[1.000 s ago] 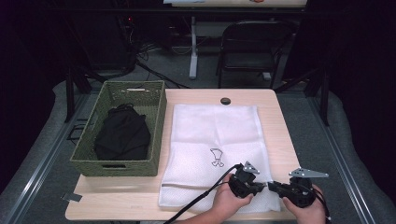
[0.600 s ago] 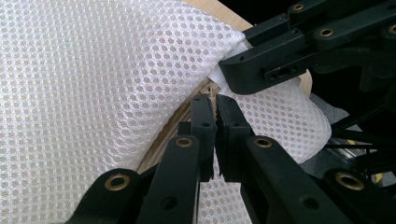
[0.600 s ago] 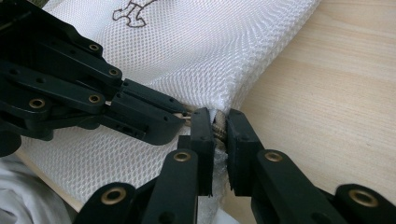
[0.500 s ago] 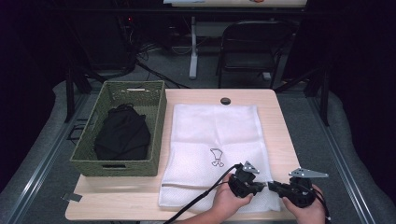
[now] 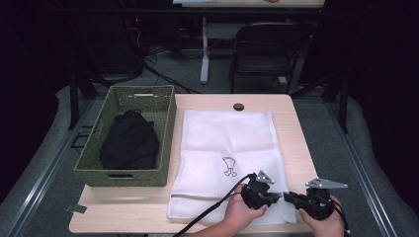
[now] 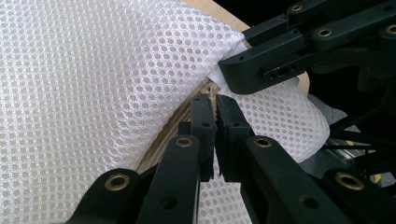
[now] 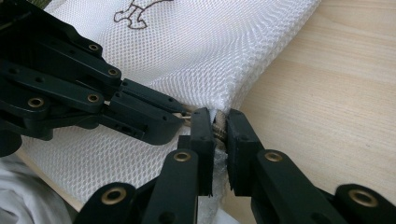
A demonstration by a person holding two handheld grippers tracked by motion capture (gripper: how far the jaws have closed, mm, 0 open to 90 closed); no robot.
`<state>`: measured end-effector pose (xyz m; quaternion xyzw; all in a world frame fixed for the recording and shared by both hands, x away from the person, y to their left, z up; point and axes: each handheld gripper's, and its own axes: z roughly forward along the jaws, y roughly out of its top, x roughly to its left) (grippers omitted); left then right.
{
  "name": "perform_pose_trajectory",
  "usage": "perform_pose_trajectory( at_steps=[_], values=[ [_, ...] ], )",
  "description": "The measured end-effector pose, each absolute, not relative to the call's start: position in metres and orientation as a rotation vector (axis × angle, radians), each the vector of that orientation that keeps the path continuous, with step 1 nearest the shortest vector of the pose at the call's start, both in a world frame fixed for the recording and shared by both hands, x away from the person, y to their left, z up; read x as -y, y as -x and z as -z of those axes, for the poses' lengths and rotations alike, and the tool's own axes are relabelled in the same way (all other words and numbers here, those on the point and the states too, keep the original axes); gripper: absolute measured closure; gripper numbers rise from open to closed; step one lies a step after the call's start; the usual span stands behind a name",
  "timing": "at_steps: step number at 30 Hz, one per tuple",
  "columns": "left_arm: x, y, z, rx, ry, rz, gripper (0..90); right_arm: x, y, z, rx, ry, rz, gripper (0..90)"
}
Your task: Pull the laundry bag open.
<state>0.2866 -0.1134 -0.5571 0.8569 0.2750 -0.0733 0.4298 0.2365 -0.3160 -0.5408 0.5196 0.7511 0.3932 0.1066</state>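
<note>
A white mesh laundry bag [image 5: 227,143] lies flat on the wooden table [image 5: 292,129], a small drawn figure near its middle. At its near right corner the two grippers meet tip to tip. My left gripper [image 5: 277,195] is shut on the small metal zipper pull at the bag's edge, seen between its jaws in the left gripper view [image 6: 211,103]. My right gripper [image 5: 288,197] is shut on the bag's corner at the zipper end [image 7: 218,125]. The mesh bag [image 7: 210,51] rises slightly at that corner. A hand holds each gripper.
A green woven basket [image 5: 166,114] holding a black garment [image 5: 129,143] stands on the table's left side. A small black round object [image 5: 239,106] sits at the far edge. A folding chair [image 5: 267,49] stands behind the table. Bare wood [image 7: 336,79] runs along the bag's right.
</note>
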Motion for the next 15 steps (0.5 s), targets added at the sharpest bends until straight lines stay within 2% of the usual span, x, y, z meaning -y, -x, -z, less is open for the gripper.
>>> perform_pose_trajectory(
  at_steps=[15],
  values=[
    [0.1132, -0.2856, 0.5566, -0.707, -2.129, 0.187, 87.3, 0.3161, -0.2362, 0.5408, -2.214, -1.529, -1.157, 82.9]
  ],
)
